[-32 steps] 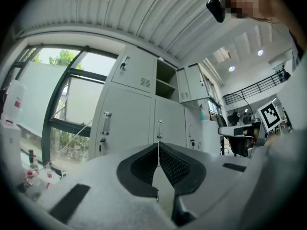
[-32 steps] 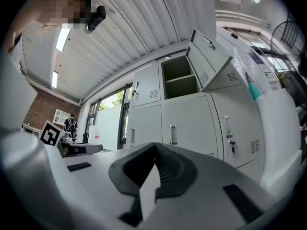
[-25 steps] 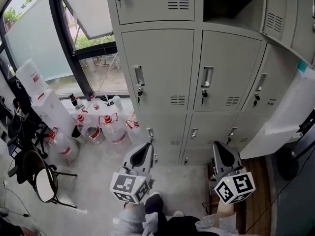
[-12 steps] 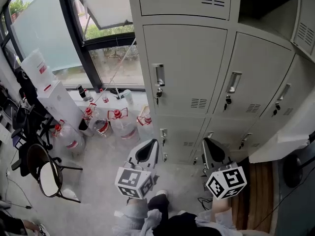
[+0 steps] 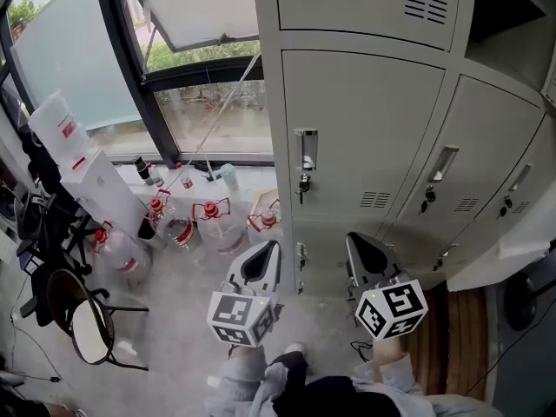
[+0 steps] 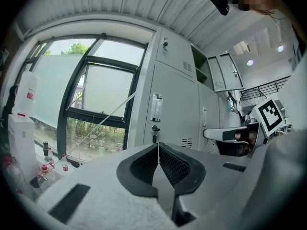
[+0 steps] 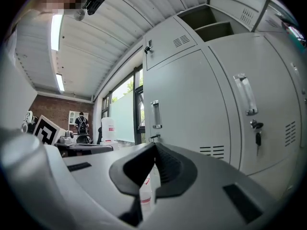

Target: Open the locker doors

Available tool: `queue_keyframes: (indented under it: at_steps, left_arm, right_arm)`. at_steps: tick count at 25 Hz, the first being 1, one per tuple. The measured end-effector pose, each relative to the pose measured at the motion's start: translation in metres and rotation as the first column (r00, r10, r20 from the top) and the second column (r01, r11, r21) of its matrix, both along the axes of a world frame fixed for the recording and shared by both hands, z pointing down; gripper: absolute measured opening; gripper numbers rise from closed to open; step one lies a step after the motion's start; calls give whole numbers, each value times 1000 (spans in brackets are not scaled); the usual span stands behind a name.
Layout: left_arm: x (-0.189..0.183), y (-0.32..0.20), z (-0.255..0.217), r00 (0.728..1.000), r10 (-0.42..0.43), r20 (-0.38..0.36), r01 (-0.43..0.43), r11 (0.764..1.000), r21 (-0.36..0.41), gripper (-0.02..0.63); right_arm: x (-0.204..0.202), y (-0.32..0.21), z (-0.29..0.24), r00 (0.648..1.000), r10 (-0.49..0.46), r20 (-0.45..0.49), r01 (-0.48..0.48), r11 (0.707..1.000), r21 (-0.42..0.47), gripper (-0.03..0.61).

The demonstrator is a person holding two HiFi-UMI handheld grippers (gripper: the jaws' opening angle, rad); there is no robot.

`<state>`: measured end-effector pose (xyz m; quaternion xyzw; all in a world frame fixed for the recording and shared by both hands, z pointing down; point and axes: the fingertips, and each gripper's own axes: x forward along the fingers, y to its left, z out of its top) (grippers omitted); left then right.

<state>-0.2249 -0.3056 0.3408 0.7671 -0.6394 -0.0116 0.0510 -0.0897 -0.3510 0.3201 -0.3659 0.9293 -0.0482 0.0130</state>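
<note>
Holding left gripper [image 5: 265, 252] and right gripper [image 5: 356, 243] level, closed, empty (doors [image 5: 365, 111] shut), aimed toward the left handle [image 5: 306, 150] for reaching.

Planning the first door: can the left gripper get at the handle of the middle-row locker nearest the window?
Likely yes: nothing stands between the left gripper and that handle, though its shut jaws must open first.

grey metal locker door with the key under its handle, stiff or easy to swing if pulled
Probably rigid: the grey sheet-metal locker door looks flat and unbent. It may stay latched until the small dark key below its chrome handle is turned.
</note>
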Motion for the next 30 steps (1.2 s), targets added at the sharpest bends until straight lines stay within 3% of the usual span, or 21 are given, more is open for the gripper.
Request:
queue_keyframes:
  at_steps: [7,12,21,30]
  left_arm:
    - [-40,-28,-2,1000,13,-19,-12,1000,27,12]
    - [-57,-47,-4,999,32,-20,-31,999,36,12]
    - [-80,-66,-3,999,29,-33,-27,999,45,12]
    - [-106,-69,-2,998,-15,-54,17,999,47,12]
  right_arm:
    - [-50,-25,-13,1000,1,-27,0,999,46,0]
    - [-72,-45,-24,1000,16,15,-17,998,54,3]
    - [-105,-75,-47,999,28,39,-32,993,112,144]
    - [-130,-94,-58,999,47,4,-47,988,146,149]
